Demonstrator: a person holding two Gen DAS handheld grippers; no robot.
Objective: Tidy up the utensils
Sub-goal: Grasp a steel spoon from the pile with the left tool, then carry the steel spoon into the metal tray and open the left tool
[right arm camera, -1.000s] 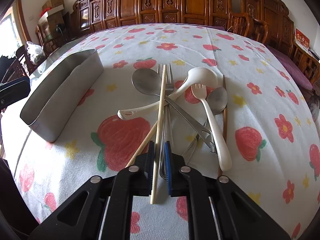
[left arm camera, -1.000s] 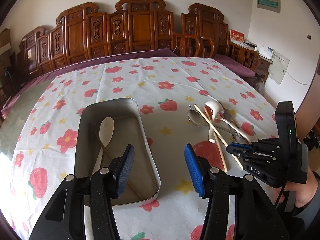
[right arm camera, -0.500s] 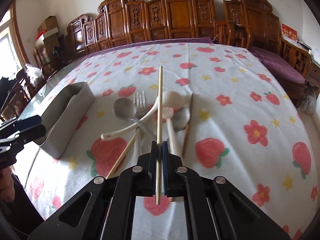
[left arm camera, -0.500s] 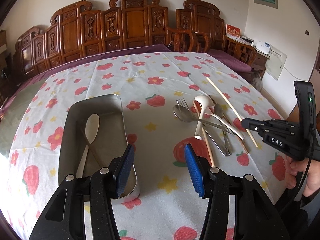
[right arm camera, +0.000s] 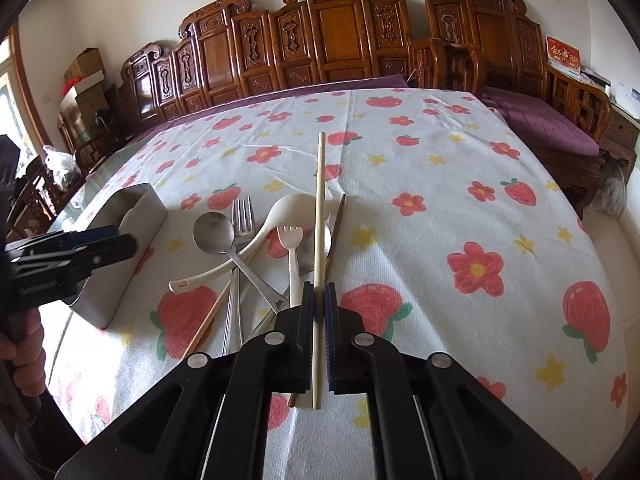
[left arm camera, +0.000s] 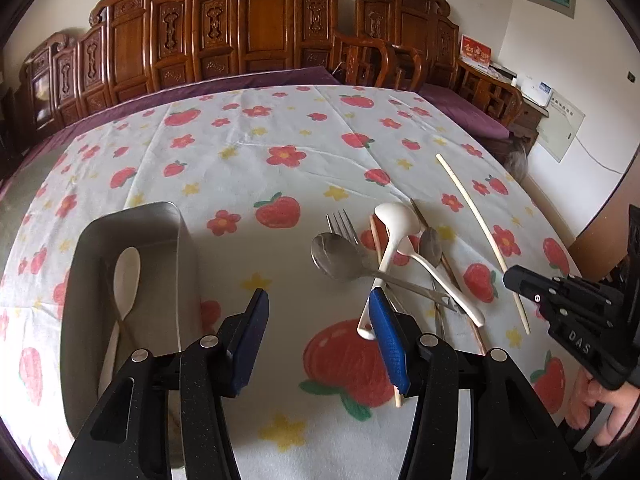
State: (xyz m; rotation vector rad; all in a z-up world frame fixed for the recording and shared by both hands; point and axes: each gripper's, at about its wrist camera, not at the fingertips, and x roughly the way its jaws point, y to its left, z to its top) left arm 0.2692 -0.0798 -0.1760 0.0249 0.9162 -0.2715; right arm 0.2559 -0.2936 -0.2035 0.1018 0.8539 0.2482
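Observation:
My right gripper (right arm camera: 319,300) is shut on a pale chopstick (right arm camera: 319,216) and holds it above the table; it also shows in the left wrist view (left arm camera: 482,236), with the gripper (left arm camera: 520,284) at the right. Below lies a pile of utensils: a metal spoon (right arm camera: 214,233), a metal fork (right arm camera: 242,220), a white ladle (right arm camera: 280,216), a white plastic fork (right arm camera: 292,256) and a brown chopstick (right arm camera: 338,220). My left gripper (left arm camera: 316,320) is open and empty, between the pile and a metal tray (left arm camera: 86,280) that holds a wooden spoon (left arm camera: 124,276).
The table has a strawberry-and-flower cloth (right arm camera: 460,184). Carved wooden chairs (right arm camera: 332,32) line the far side. The metal tray also shows at the left in the right wrist view (right arm camera: 136,216), partly behind the left gripper (right arm camera: 80,248).
My right gripper has lifted the pale chopstick off the pile and raised it above the table. The left gripper has drawn back and stayed open.

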